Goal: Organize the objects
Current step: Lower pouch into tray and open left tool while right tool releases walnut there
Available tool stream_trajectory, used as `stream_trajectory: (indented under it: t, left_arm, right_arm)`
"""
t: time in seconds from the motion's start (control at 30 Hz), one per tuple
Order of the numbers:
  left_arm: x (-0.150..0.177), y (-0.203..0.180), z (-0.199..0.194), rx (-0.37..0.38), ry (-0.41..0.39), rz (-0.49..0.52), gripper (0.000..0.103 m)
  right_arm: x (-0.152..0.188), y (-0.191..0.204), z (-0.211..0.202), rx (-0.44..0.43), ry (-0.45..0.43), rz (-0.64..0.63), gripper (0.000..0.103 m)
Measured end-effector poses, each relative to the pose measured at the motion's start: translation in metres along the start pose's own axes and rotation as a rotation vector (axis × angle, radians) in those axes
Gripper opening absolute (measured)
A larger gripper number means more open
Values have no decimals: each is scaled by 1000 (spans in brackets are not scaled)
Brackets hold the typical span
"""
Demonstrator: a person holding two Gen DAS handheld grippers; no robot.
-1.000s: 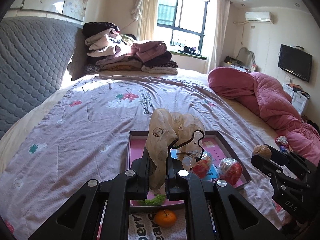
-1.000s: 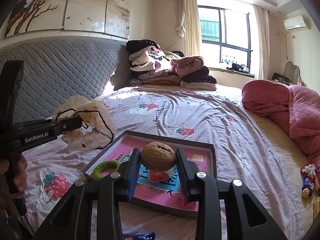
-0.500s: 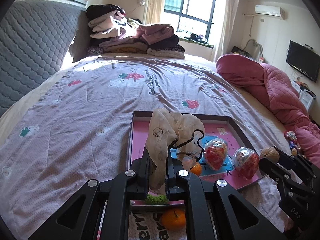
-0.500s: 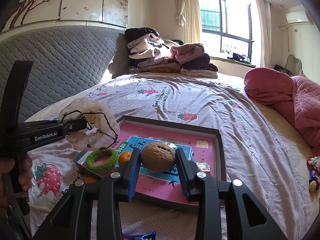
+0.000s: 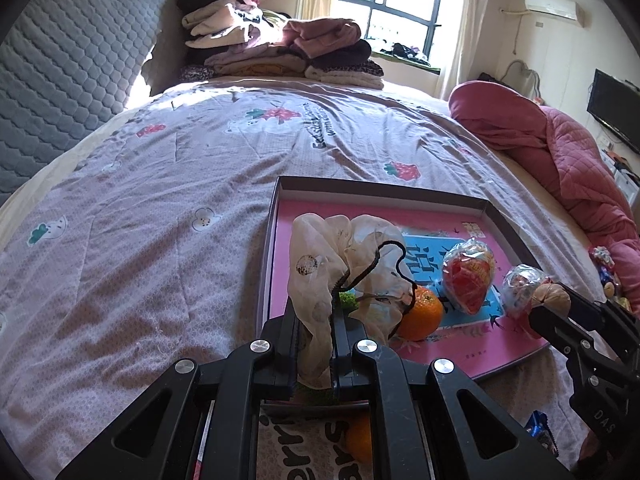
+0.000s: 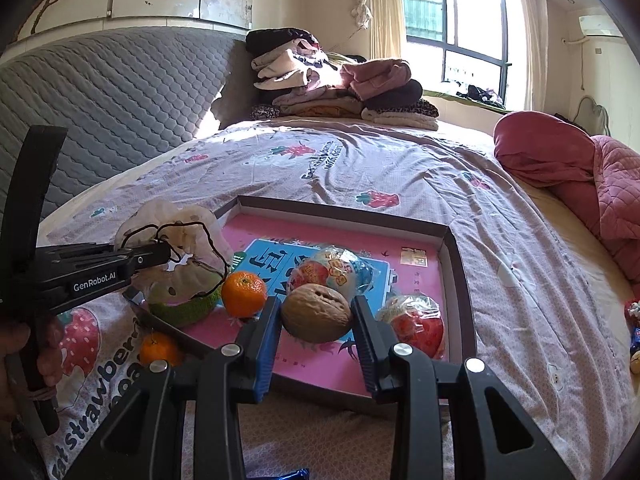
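A shallow pink-lined box tray [image 5: 380, 190] [image 6: 348, 210] lies on the bed. My left gripper [image 5: 314, 316] [image 6: 160, 256] is shut on a cream cloth scrunchie with a black cord [image 5: 344, 256] [image 6: 180, 232], hanging over the tray's near left corner. My right gripper [image 6: 316, 312] [image 5: 548, 304] is shut on a brown walnut [image 6: 316, 312] [image 5: 554, 298] just above the tray's near edge. Inside the tray lie an orange mandarin [image 5: 420, 310] [image 6: 244, 294], a green fuzzy ring [image 6: 184, 310], and two wrapped snacks [image 5: 468, 278] [image 6: 416, 326].
A second mandarin [image 6: 158, 348] [image 5: 360, 436] sits on the quilt just outside the tray's near left corner. Folded clothes [image 5: 280, 48] are stacked by the grey headboard [image 5: 68, 64]. A pink quilt [image 5: 560, 160] lies bunched on the right, with small wrapped items [image 5: 604, 268] beside it.
Both grippers have sunk toward the tray and tipped further downward, each still gripping its object. The tray and its contents now fill more of both views.
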State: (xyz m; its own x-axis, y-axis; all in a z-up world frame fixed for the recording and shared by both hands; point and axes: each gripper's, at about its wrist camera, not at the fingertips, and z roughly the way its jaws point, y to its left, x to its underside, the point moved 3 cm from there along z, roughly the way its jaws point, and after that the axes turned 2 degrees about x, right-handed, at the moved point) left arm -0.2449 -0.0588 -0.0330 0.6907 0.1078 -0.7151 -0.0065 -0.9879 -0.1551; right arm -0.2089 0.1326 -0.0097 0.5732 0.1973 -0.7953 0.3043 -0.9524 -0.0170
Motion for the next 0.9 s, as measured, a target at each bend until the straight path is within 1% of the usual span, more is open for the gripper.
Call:
stream_trajectory:
  t: [0.2,0.53,0.9]
  left_arm:
    - [5,-2,5,4,11,8,12]
    - [9,-7,5,10,14,35,12]
    - [15,-12,10,30,40,63,14]
  right_arm:
    - [4,2,13,10,32,-9,36]
    - [10,6,39,17,115,-12,36]
    - [11,7,56,22,205,-7,36]
